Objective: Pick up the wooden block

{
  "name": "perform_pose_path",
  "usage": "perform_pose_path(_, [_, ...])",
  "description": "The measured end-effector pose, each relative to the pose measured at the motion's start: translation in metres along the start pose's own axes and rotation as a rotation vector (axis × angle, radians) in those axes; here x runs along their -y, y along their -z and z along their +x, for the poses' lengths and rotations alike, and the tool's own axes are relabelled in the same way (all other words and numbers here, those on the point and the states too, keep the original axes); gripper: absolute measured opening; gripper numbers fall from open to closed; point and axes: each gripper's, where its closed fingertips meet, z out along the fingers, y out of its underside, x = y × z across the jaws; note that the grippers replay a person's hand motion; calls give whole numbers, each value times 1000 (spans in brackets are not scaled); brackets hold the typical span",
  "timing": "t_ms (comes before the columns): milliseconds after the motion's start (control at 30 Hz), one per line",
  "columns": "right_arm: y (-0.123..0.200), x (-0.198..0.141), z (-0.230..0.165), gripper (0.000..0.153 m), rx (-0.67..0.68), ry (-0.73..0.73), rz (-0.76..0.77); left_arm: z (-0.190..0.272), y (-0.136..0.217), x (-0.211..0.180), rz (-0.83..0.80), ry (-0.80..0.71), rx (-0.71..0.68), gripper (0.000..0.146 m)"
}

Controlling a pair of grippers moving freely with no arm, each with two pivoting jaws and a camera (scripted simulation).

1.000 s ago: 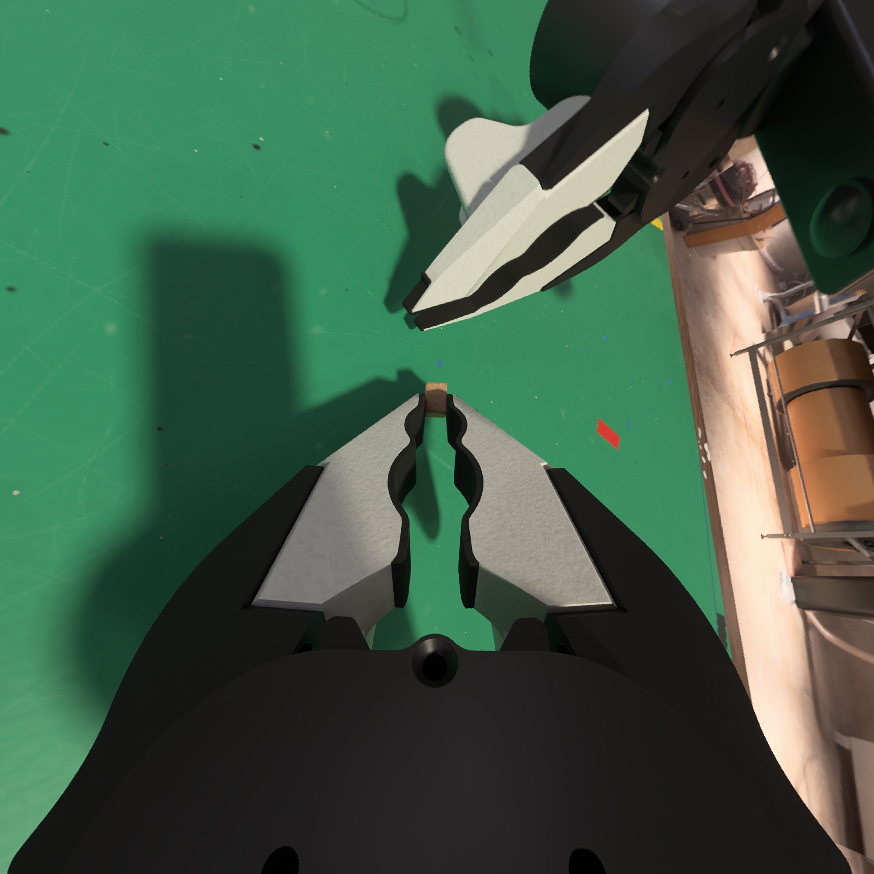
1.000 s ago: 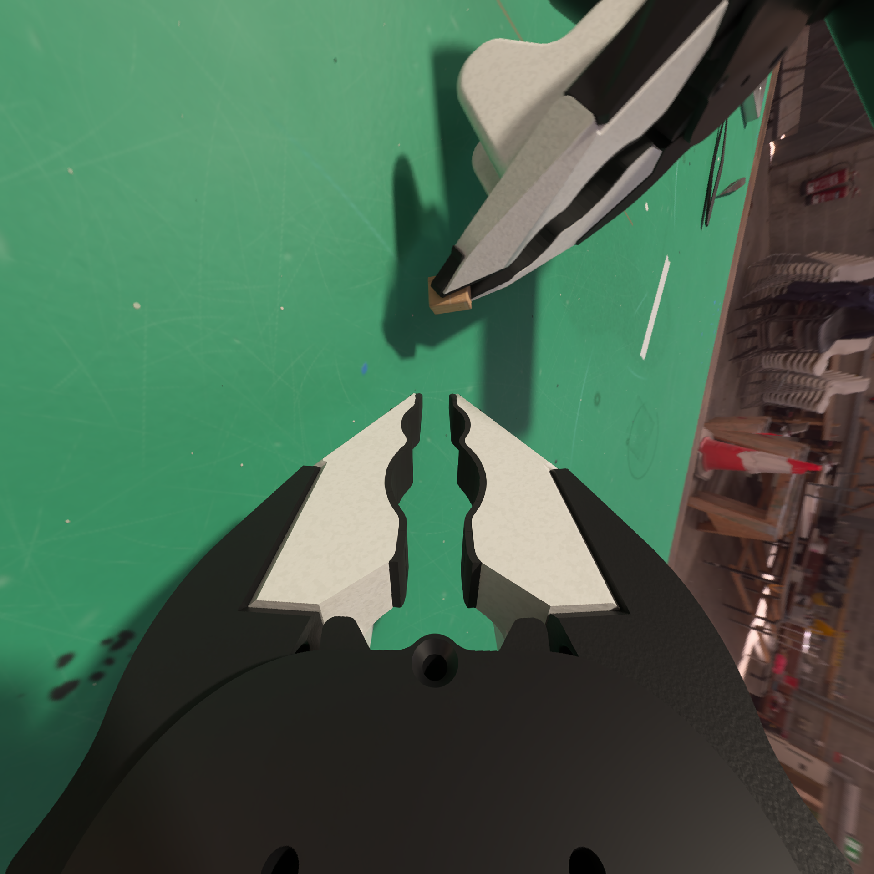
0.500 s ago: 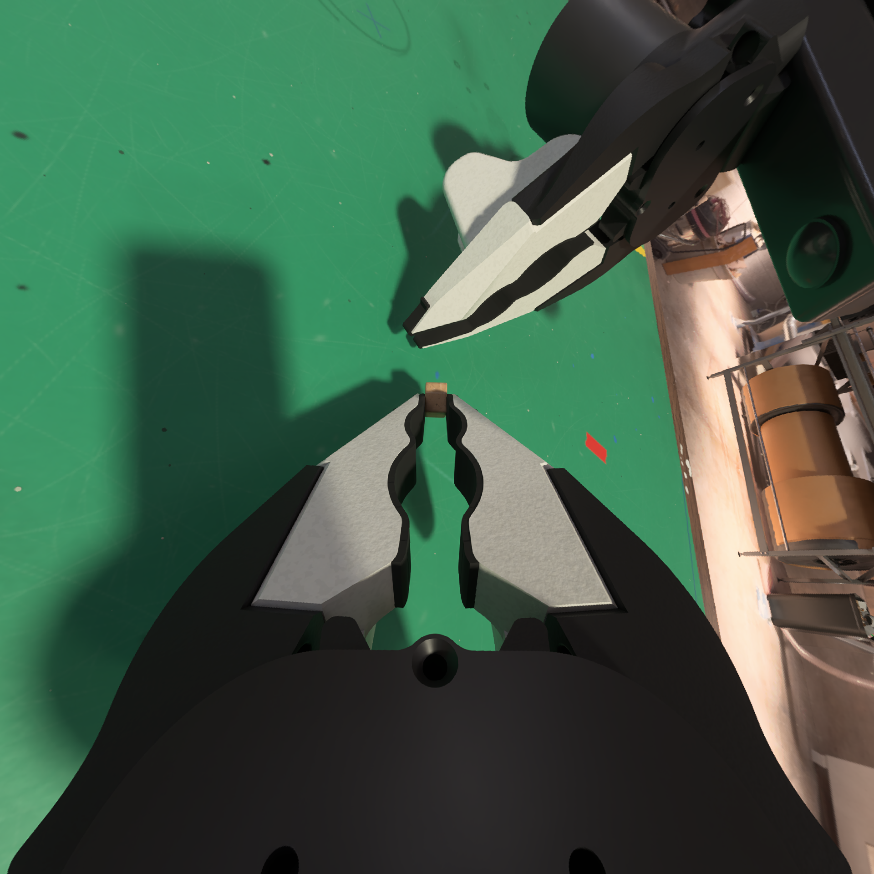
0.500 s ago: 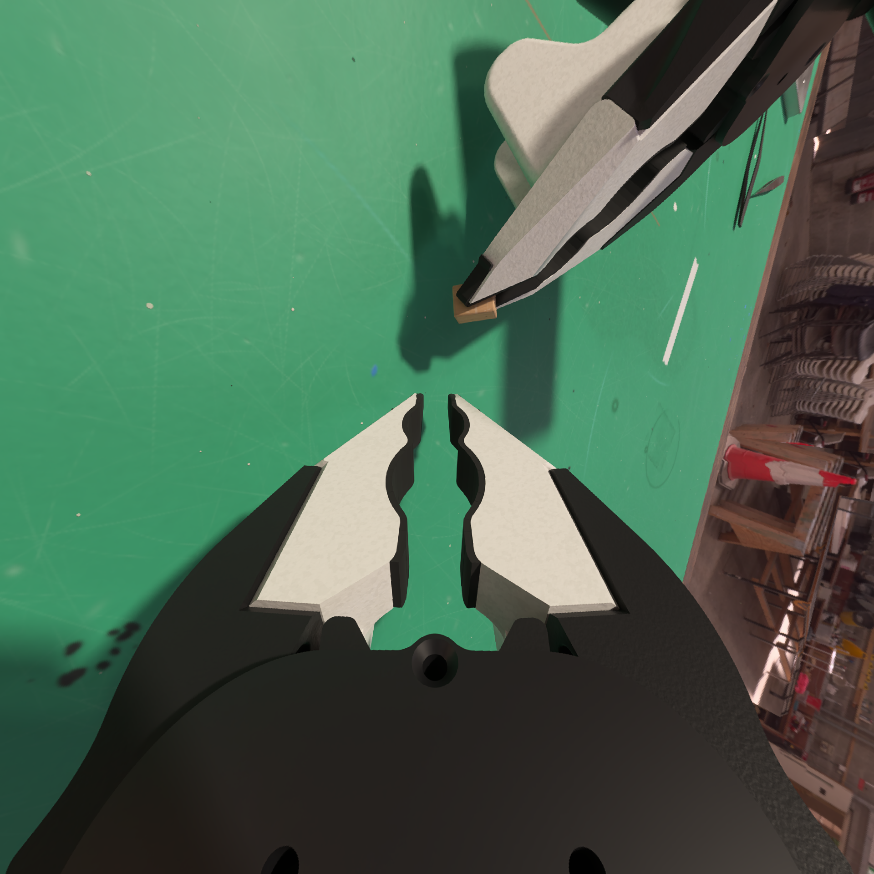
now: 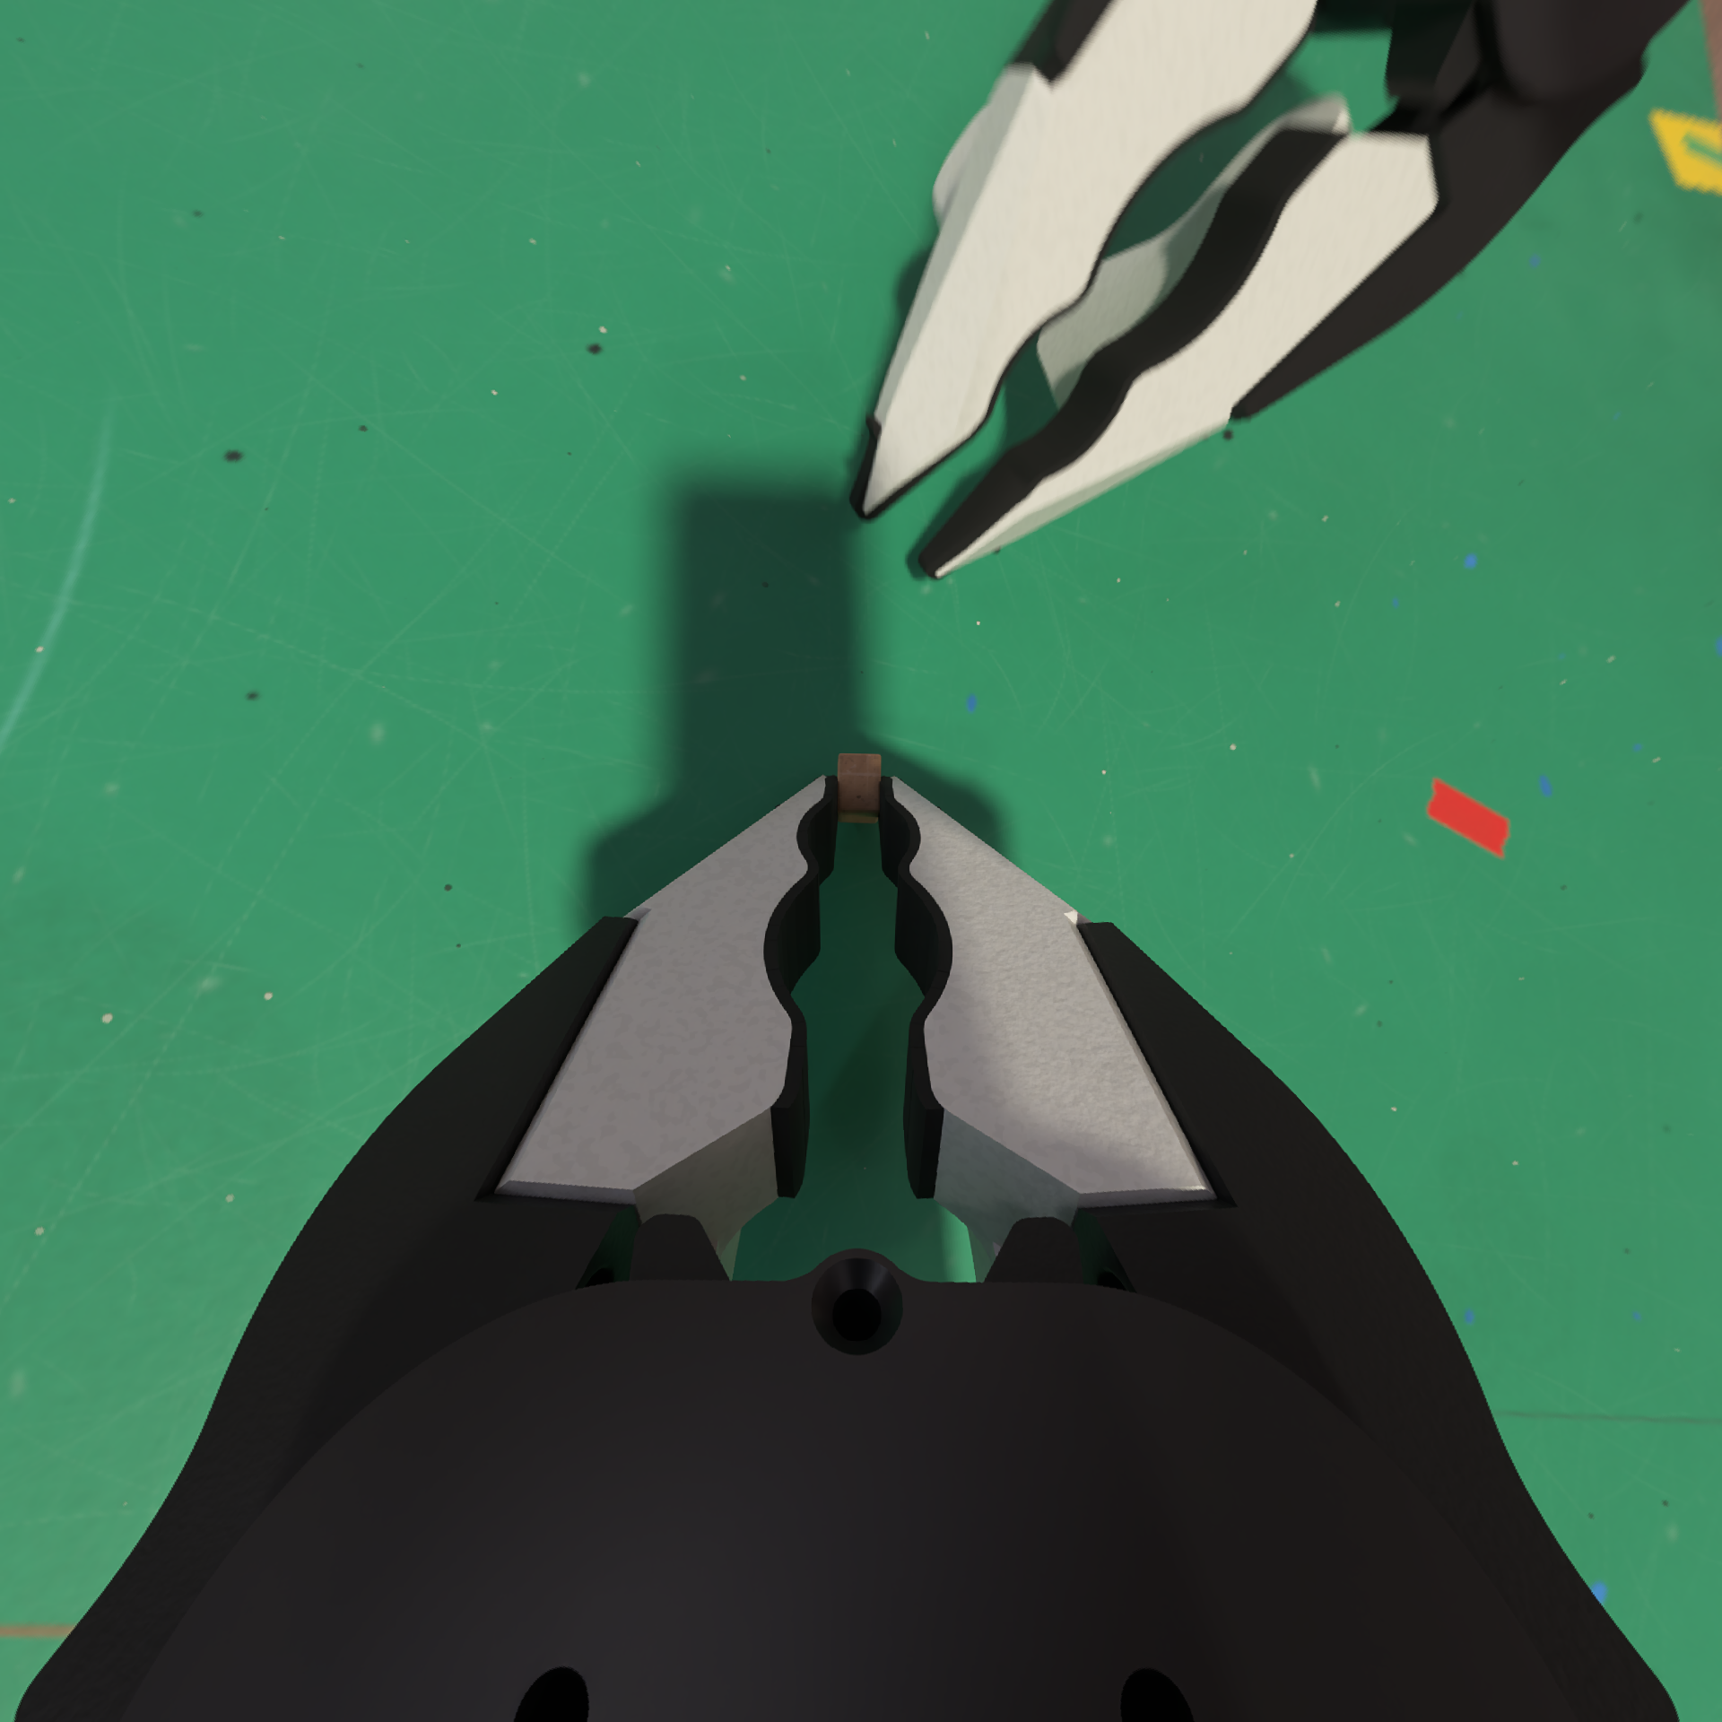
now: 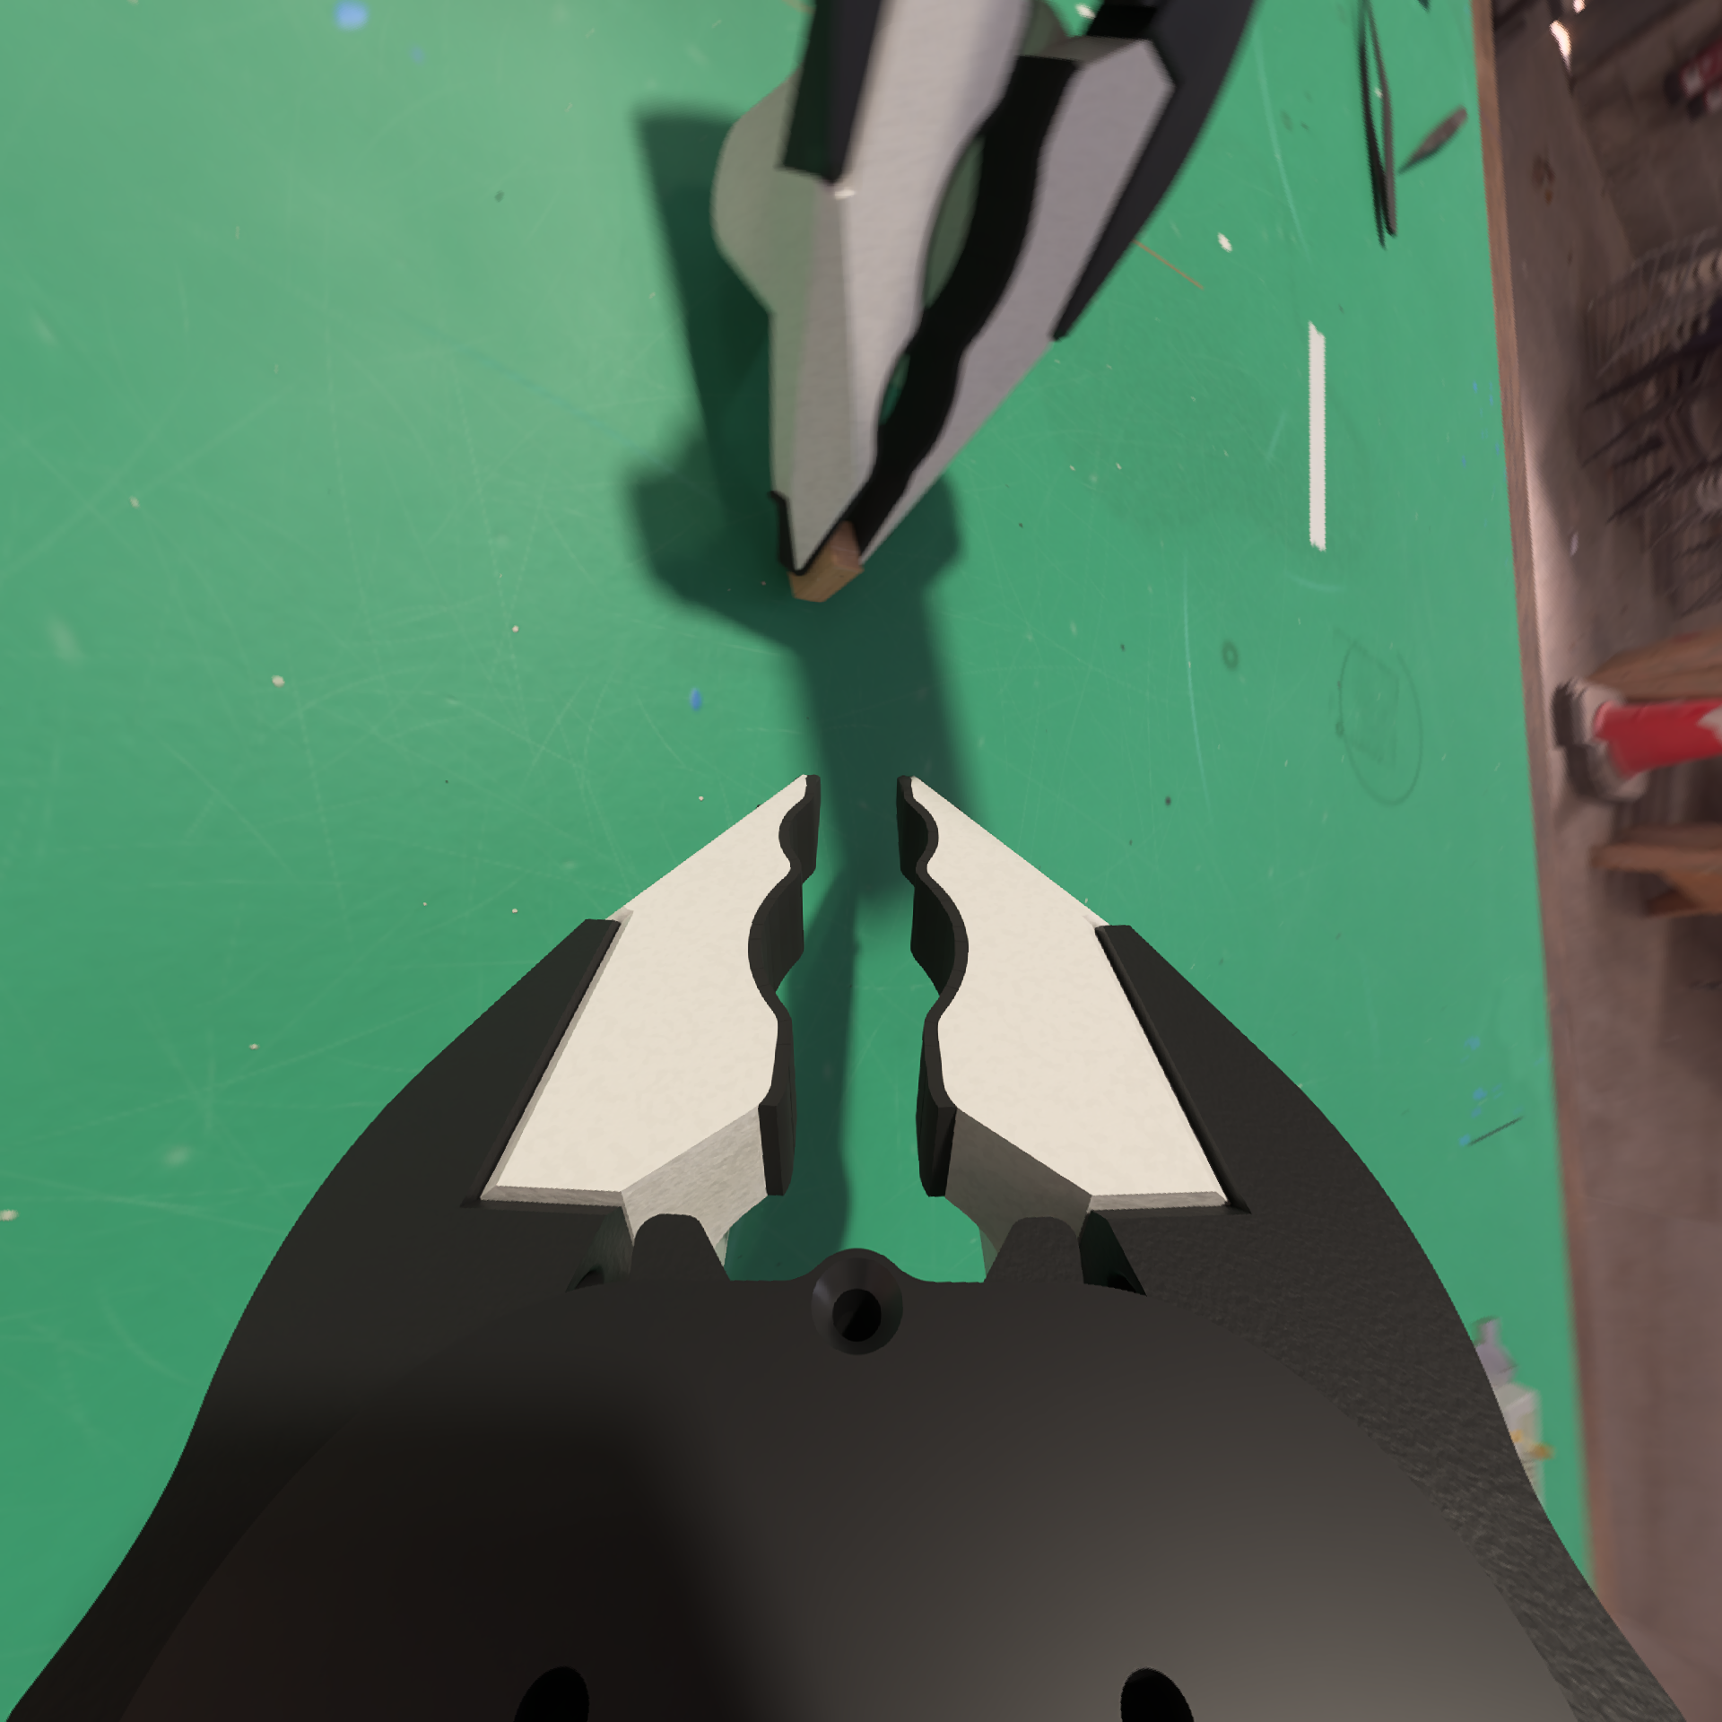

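Green surface (image 5: 373,652), scuffed with fine scratches, dotted with dark and pale specks. Red scrap (image 5: 1468,817) lying flat off to the right, yellow mark (image 5: 1687,154) near the far corner, thin white strip (image 6: 1317,436) close to the edge. Wooden border (image 6: 1528,559) along that edge, beyond it a blurred room with dark racks and a red and white object (image 6: 1649,736).

Left claw (image 5: 858,790) clenched on the wooden block (image 5: 858,781), pinched at the very fingertips, top face peeking just past them. Seen from the other side, block (image 6: 820,573) poking out below the tips, its lower corner close over the surface, contact impossible to tell.

Right claw (image 6: 857,792) released, nothing between the fingers, near the block but apart from it, tips angled towards it.
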Motion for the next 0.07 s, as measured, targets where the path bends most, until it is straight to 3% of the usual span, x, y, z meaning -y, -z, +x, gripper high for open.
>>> perform_pose_path(67, [5,-1,3,15,-7,-89,23,1,-3,-2,-23,-28,21,8])
